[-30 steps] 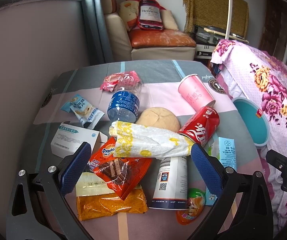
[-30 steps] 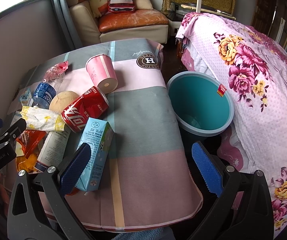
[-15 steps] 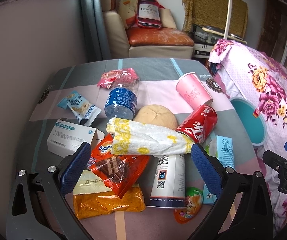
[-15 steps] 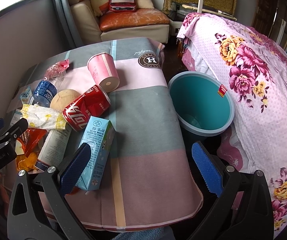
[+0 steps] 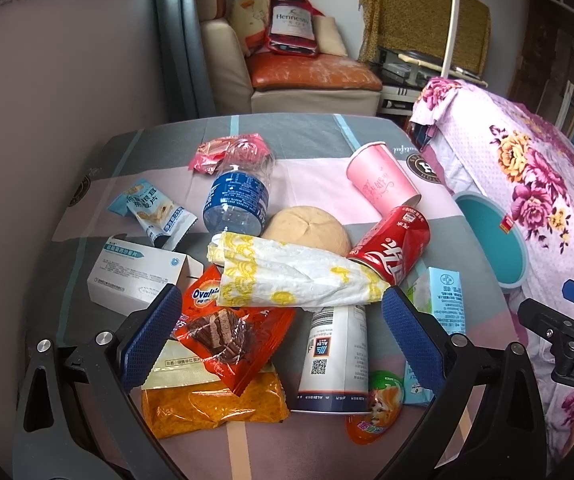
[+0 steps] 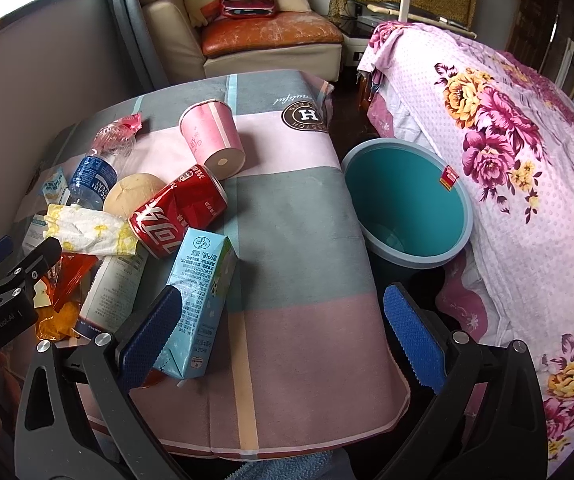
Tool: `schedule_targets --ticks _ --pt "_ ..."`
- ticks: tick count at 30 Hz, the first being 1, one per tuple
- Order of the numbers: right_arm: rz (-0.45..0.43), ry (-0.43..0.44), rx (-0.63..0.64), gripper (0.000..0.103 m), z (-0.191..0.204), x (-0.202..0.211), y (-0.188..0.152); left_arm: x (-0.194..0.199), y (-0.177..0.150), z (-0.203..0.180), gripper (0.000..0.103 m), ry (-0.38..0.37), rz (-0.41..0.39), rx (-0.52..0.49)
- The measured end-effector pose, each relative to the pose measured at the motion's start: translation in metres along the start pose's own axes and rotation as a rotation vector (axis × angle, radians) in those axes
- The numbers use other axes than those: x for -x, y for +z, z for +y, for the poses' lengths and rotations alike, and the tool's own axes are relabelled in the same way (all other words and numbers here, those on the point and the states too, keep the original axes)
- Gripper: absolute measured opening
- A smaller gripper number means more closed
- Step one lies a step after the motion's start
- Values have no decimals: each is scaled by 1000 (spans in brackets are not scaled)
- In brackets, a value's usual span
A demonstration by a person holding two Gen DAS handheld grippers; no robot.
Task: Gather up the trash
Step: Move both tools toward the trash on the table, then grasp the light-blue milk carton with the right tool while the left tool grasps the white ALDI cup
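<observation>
Trash lies heaped on the left half of my table (image 6: pixel 295 240), on its striped cloth. I count one red can (image 5: pixel 391 246) on its side, one pink cup (image 5: pixel 381 182) tipped over just behind it, one bottle (image 5: pixel 237 196), one round bun (image 5: pixel 307 228), and one white-and-yellow wrap (image 5: pixel 291 274) lying across the middle of the pile. There is one white box (image 5: pixel 135 272) at the left, one blue carton (image 6: pixel 203 300) at the right, and one white tub (image 5: pixel 337 356) on its side under the wrap. Of wrappers I make out four: red (image 5: pixel 231 328), orange (image 5: pixel 211 404), pale blue (image 5: pixel 151 212) and pink (image 5: pixel 211 154), though some may hide beneath. One small lid (image 5: pixel 375 408) sits at the near edge.

My left gripper (image 5: pixel 275 336) hangs spread wide over the red wrapper and the tub, holding nothing. My right gripper (image 6: pixel 283 336) is also spread wide and empty, its left pad just beside the carton. One teal bin (image 6: pixel 407 200) stands on the floor by the table's right edge, next to the flowered bedspread (image 6: pixel 507 160).
</observation>
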State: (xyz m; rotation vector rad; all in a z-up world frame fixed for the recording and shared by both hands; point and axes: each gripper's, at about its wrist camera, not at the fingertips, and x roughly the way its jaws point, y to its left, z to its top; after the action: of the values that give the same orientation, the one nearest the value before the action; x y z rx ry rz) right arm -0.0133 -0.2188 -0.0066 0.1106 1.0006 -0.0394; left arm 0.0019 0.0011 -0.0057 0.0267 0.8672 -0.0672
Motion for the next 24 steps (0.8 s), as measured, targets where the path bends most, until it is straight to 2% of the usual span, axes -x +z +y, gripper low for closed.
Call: schedule_targets --ticks 5,9,20,24 --pt "17 9 7 97 6 -2 3 -5 -3 0 100 -20 30 -9" --pt "43 32 10 97 12 -7 7 -11 -6 1 100 -68 75 -21" --pt "189 145 -2 97 37 -48 11 -24 -17 16 100 -102 155 -38" --pt "221 181 0 88 46 -61 11 -26 -20 11 100 -141 185 -75"
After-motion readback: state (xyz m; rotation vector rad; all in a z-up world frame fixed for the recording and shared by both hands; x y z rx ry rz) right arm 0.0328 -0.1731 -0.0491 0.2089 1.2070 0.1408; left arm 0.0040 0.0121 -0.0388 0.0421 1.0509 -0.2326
